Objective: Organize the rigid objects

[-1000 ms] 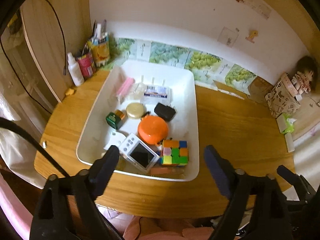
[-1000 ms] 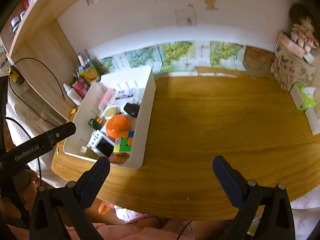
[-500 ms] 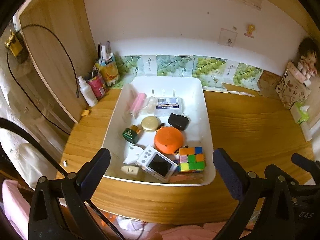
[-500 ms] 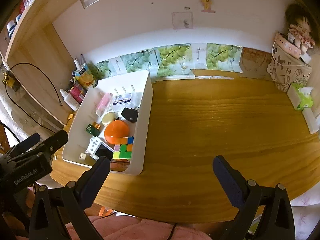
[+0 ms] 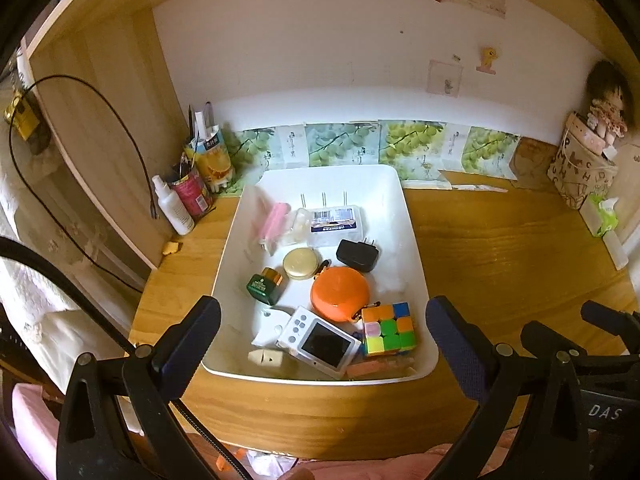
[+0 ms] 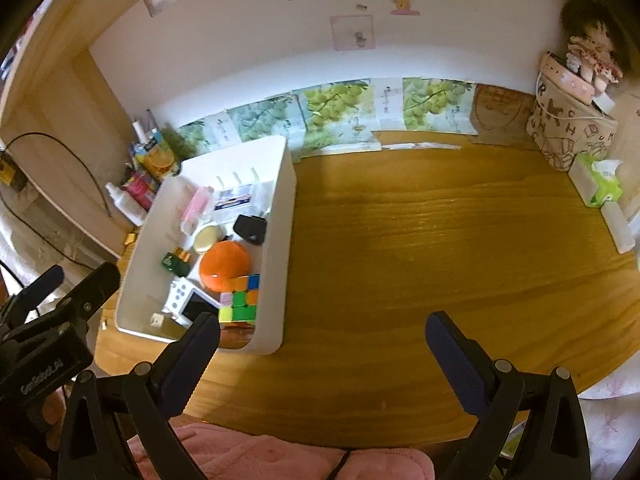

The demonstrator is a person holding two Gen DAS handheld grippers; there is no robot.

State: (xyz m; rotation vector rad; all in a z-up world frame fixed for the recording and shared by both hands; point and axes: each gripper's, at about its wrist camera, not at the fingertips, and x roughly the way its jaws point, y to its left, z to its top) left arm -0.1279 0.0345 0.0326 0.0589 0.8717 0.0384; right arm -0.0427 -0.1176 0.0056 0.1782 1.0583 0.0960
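A wooden desk (image 6: 440, 248) runs along a white wall edged with grape-print cards. At its left stands a white tray (image 5: 412, 240) holding a Rubik's cube (image 5: 388, 328), an orange round case (image 5: 340, 294), a black charger (image 5: 357, 255) and a small white camera (image 5: 320, 342) — all loosely packed. The left gripper (image 5: 322, 344) hangs above the tray's near edge, jaws spread wide, empty. The right gripper (image 6: 322, 354) hovers over bare wood beside the tray — also wide open, holding nothing.
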